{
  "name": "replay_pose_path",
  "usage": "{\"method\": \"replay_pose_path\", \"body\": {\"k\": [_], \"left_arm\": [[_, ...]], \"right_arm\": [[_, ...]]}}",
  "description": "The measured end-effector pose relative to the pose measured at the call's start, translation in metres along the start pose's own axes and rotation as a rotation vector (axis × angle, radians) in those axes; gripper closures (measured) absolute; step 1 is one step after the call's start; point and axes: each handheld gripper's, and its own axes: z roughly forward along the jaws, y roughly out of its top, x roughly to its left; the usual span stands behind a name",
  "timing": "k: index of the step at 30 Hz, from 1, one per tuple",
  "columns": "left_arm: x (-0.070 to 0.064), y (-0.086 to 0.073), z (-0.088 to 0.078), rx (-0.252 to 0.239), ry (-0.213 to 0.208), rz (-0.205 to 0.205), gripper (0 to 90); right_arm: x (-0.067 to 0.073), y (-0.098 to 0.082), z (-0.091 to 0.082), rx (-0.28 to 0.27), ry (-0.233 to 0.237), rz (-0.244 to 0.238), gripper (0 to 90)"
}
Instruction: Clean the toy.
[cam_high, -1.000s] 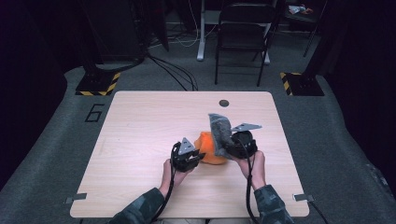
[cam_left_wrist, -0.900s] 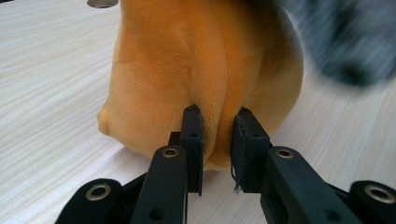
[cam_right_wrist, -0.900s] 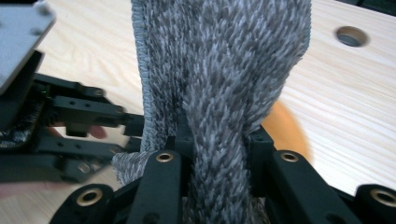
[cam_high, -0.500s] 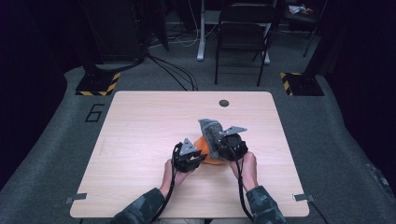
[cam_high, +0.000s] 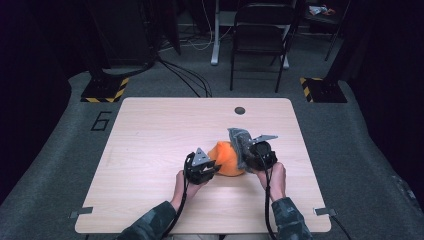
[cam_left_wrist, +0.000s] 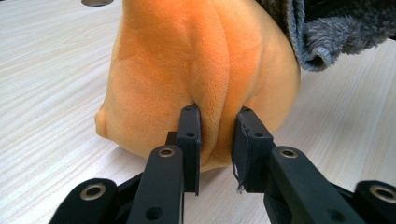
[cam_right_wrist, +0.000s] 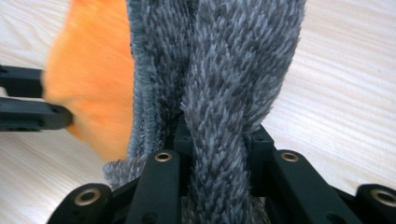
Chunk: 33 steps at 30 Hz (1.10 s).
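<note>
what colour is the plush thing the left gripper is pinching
Orange plush toy, clearest in the left gripper view.

A: Orange thing (cam_left_wrist: 196, 65)? Soft plush cloth, short nap, matt, w/ stitched seams.

B: Yep. Grey cloth (cam_right_wrist: 224, 70) is shaggier, longer fuzzy pile, hemmed edge.

A: Counter (cam_high: 150, 135): pale wood-grain top, smooth, low sheen.

B: Left gripper (cam_left_wrist: 217, 135) jaws: black matt plastic, w/ metal rivets. Same on right gripper (cam_right_wrist: 217, 144). Floor (cam_high: 60, 145): grey carpet, rough.
</note>
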Motion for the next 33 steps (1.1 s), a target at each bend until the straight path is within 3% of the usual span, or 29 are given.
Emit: {"method": "replay_pose_path", "body": {"k": [6,13,15,18,20,24,27,30,33], "left_arm": [[0.000,0.000,0.000,0.004,-0.001,0.009,73.4],[0.001,0.000,0.001,0.005,-0.007,0.007,73.1],[0.001,-0.001,0.001,0.004,-0.006,0.006,73.1],[0.003,0.000,0.000,0.009,-0.006,0.013,73.2],[0.004,0.000,0.000,0.009,-0.008,0.001,73.2],[0.005,-0.001,0.000,0.009,-0.009,-0.004,73.2],[0.004,-0.001,0.000,0.009,-0.009,-0.004,73.2],[0.004,0.000,0.000,0.008,-0.008,-0.004,73.1],[0.004,-0.001,0.000,0.004,-0.006,-0.010,72.9]], "right_arm": [[-0.013,-0.007,0.008,0.028,-0.026,0.016,72.6],[-0.026,-0.024,0.027,0.074,-0.008,0.102,73.0],[-0.029,-0.028,0.032,0.098,-0.014,0.108,73.0],[-0.029,-0.035,0.043,0.139,-0.014,0.079,73.1],[-0.031,-0.036,0.044,0.126,-0.010,0.087,73.1],[-0.036,-0.030,0.033,0.117,-0.020,0.102,73.4],[-0.041,-0.022,0.017,0.067,-0.023,0.136,73.4],[-0.039,-0.010,-0.004,-0.013,-0.019,0.105,73.4],[-0.026,0.003,-0.022,-0.061,0.007,0.070,73.3]]}}
